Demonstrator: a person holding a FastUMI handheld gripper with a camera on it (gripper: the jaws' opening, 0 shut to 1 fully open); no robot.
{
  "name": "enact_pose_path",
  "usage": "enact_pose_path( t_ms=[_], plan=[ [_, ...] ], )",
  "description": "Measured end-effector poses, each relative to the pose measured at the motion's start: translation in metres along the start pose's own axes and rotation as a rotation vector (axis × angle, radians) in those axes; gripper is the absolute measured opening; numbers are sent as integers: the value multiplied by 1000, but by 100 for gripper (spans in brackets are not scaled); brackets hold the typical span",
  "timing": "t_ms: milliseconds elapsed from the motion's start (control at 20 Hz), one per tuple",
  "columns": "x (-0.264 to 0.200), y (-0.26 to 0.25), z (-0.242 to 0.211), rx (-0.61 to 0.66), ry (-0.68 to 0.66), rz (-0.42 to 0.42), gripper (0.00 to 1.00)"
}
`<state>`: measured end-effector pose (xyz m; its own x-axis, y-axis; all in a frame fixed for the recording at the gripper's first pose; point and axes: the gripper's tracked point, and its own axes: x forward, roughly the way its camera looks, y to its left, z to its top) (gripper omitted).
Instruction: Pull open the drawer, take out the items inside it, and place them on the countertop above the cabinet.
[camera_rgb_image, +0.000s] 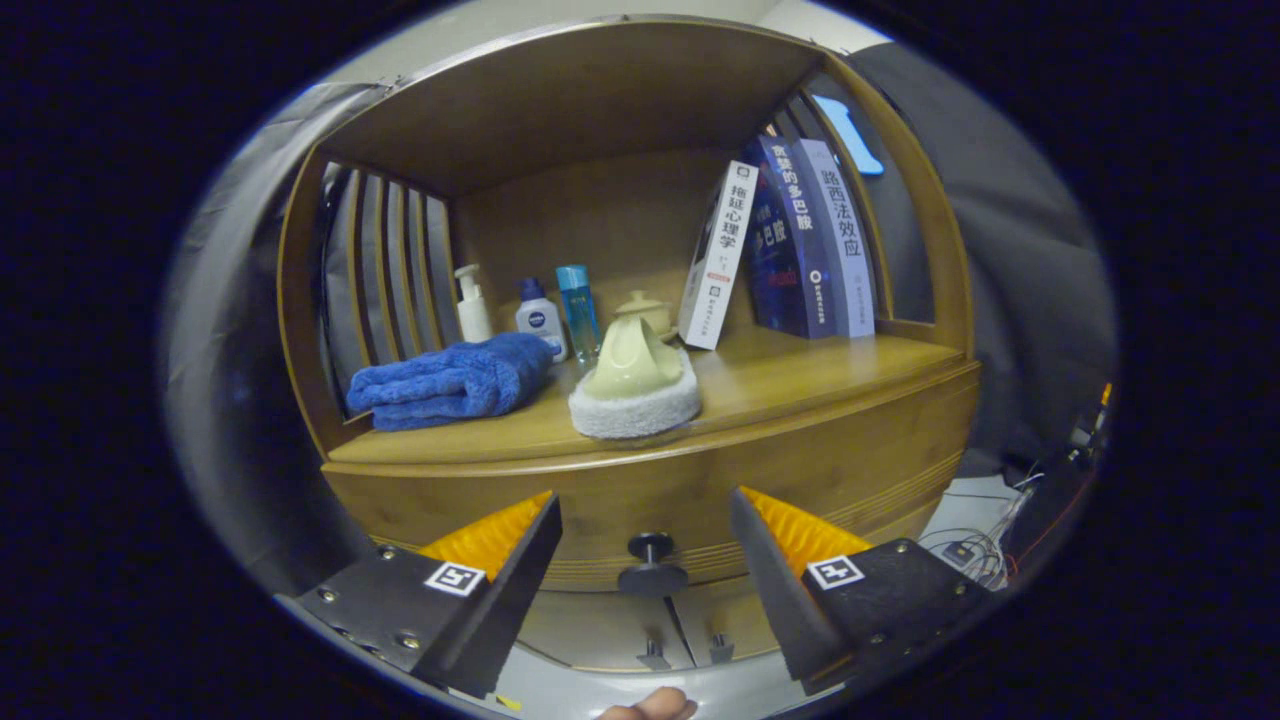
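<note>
Fingers lined up on the drawer knob

The gripper (645, 545) has its fingers spread, the knob (651, 565) between them on the shut drawer (640, 490), seemingly placed for a pull; towel (450, 382) beyond, on the bench (800, 375).

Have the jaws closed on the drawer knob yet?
No. The gripper is open, its jaws standing apart on either side of the drawer knob without touching it.

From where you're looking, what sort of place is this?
Likely a staged home corner in a recording booth: a wooden cabinet whose countertop holds a folded blue towel, toiletry bottles and leaning books, backed by dark cloth. The open gripper faces the drawer knob, which sits between its fingers.
</note>
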<state>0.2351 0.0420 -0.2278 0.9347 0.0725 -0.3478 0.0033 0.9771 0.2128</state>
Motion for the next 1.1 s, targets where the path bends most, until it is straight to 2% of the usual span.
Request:
enact_pose_path(
  t_ms=[150,450,600,800,1100],
  plan=[
    [-33,3,30,-33,-54,-1,100],
    [-122,-1,110,-131,-163,-82,100],
    [-170,-7,136,-169,-188,-132,100],
    [-217,-22,143,-155,-184,-196,100],
    [-275,-48,124,-166,-174,-301,100]
  ],
)
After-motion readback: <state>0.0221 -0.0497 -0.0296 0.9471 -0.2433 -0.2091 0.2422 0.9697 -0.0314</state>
